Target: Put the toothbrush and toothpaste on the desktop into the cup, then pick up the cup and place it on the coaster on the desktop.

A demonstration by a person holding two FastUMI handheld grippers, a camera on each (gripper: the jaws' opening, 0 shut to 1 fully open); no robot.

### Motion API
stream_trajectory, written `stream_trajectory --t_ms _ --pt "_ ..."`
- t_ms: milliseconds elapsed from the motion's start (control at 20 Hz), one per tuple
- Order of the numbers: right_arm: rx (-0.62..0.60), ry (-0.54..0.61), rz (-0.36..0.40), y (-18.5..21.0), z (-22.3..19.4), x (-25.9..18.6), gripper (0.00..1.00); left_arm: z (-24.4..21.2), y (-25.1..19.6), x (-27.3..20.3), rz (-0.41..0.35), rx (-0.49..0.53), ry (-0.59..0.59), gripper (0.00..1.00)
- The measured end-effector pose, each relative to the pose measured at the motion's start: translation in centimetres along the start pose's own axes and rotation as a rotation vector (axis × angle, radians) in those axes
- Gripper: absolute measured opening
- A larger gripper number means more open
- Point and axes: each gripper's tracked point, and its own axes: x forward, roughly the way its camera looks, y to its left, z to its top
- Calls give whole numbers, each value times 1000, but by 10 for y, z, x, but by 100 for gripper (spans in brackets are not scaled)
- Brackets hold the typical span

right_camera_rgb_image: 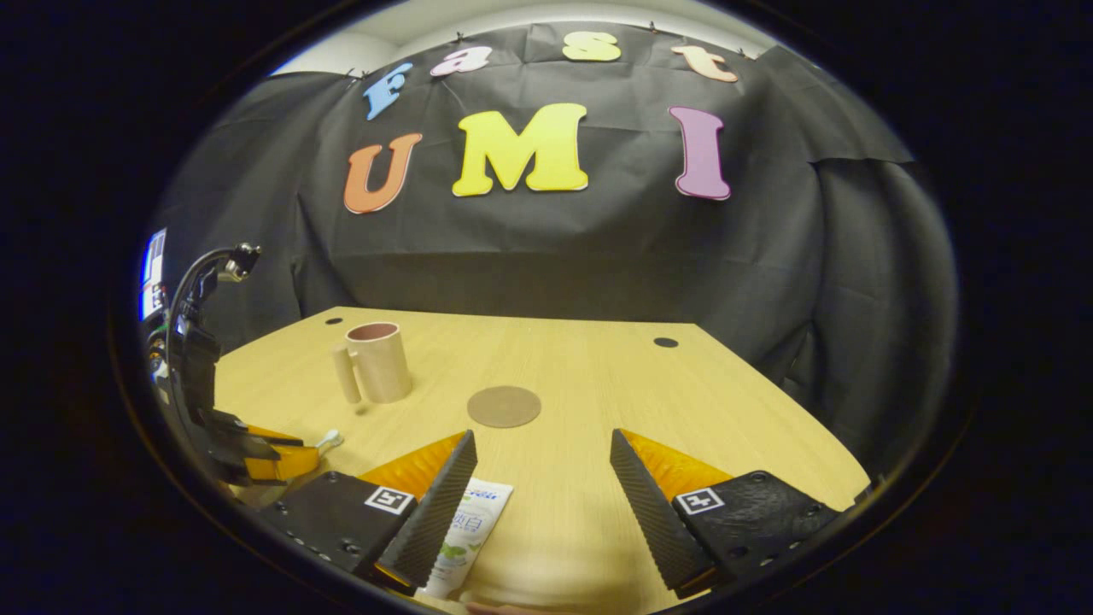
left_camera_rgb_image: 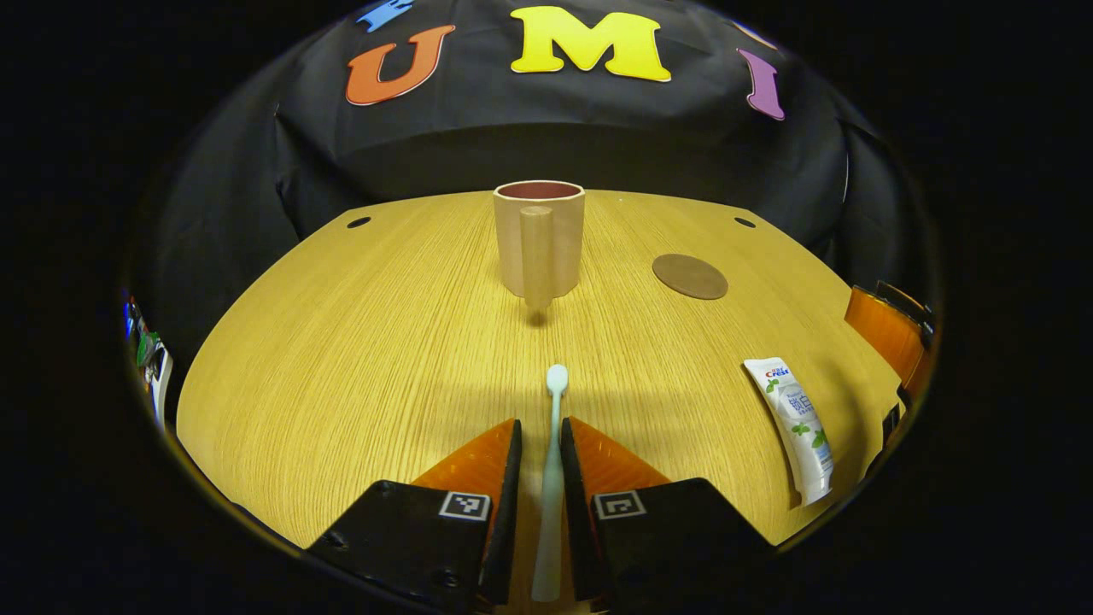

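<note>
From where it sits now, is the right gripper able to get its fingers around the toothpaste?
Probably yes. The right gripper is open above the table, and the toothpaste lies flat beside its left finger, partly under it. Nothing blocks it; a small sideways shift should centre the tube.

Both views low over desk, facing wall, sharing cup

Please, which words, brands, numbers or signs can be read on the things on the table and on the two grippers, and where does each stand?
Toothpaste tube: a logo and small print, too small and bent to quote.
Left gripper, right gripper: square coded markers, no words.
Cup, coaster, toothbrush: no text.
</note>
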Motion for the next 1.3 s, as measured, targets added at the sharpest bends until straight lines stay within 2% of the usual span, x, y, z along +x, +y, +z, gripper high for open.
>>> stream_trajectory --t_ms 250,400,500,550,600,800,900,1100,1250,1300 --pt "-4 -1 2 2 -2 -4 95 0 4 -1 8 16 4 14" --pt "-8 -1 4 4 -2 -8 95 0 6 -2 6 11 6 9" --pt "4 1 7 5 -2 -11 95 -1 9 -5 8 0 4 8" --pt "8 4 11 6 -2 -12 95 2 12 -7 14 1 -7 12" --pt "8 14 9 8 -6 -12 93 9 15 -13 18 -1 -31 8" --pt "4 78 34 27 -27 -17 95 27 23 -30 19 -34 -94 8" --pt "-31 122 32 39 -44 -21 96 37 22 -43 7 -40 -134 8" --pt "-11 225 23 48 -74 -23 97 59 20 -69 -17 -46 -215 8" --pt "11 266 24 54 -82 -21 94 76 20 -85 -29 -56 -270 8" --pt "23 287 26 56 -86 -20 89 84 20 -92 -34 -55 -293 8"
